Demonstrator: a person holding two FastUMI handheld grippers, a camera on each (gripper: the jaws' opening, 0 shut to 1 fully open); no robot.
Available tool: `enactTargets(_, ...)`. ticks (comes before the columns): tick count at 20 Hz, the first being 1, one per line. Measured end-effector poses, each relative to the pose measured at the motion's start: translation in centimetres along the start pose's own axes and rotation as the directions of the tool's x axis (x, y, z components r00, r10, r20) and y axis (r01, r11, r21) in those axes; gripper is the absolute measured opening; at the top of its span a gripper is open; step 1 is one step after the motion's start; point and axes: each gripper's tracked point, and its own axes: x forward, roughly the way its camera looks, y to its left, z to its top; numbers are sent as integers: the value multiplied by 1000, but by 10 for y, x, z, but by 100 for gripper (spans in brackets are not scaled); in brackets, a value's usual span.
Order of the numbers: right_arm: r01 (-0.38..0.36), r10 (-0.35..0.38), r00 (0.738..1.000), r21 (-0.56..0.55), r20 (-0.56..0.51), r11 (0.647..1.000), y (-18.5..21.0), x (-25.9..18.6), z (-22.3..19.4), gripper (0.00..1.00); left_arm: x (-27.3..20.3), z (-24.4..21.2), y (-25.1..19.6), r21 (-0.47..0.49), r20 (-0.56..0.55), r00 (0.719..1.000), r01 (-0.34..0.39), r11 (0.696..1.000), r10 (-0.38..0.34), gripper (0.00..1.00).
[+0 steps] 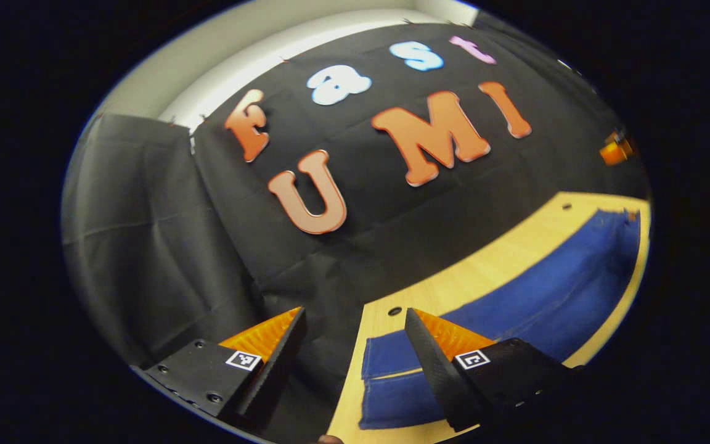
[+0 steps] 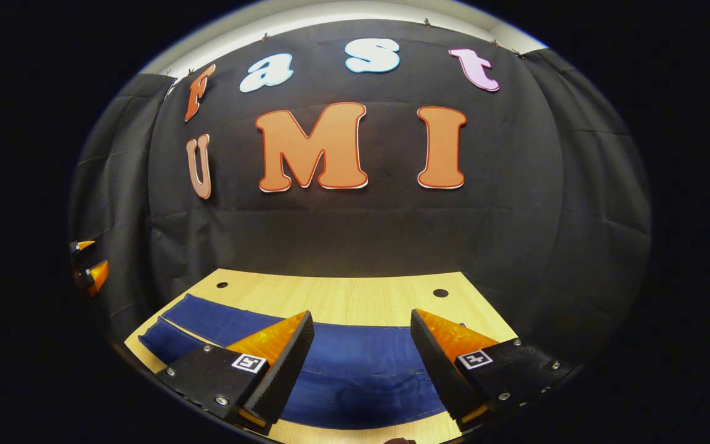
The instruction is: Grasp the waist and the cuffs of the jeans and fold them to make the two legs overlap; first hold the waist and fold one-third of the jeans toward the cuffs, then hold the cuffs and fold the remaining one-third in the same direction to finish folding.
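Observation:
Dark blue jeans (image 1: pixel 546 296) lie flat along a light wooden table (image 1: pixel 484 265). In the left gripper view the two legs end side by side at the cuffs (image 1: pixel 392 394), just under my left gripper (image 1: pixel 355 320). It hovers open over the table's end with nothing between its fingers. My right gripper (image 1: pixel 614 150) is small at the far end. In the right gripper view the jeans (image 2: pixel 355 370) stretch leftward, their wider end lying below my open right gripper (image 2: pixel 361 317), which holds nothing. The left gripper (image 2: pixel 87 268) appears at the far left edge.
The black cloth wall hangs close behind the table (image 2: pixel 330 296) and around its left end. Small round holes (image 2: pixel 440 293) mark the tabletop's far corners. A bare strip of wood runs between the jeans and the wall.

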Motion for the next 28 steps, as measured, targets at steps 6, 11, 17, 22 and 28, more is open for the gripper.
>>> enactTargets(6, -5, 8, 998, 50, -68, 999, 0, 7, -24, 97, 2, -91, -75, 390, -168, 966, 248, 887, -197, 99)
enactTargets(11, 8, -5, 993, 27, -116, 1000, -6, 3, -49, 97, -18, -160, -138, 567, -283, 895, 446, 692, -345, 99)
enactTargets(17, 43, -29, 982, 72, -185, 996, -25, -12, -81, 97, -20, -226, -169, 623, -424, 803, 594, 508, -420, 99)
enactTargets(22, 77, -54, 973, 96, -223, 992, -41, -22, -97, 97, -14, -248, -176, 625, -493, 757, 651, 431, -429, 99)
enactTargets(28, 100, -71, 970, 117, -232, 988, -53, -30, -100, 97, -4, -257, -182, 625, -531, 738, 673, 397, -415, 99)
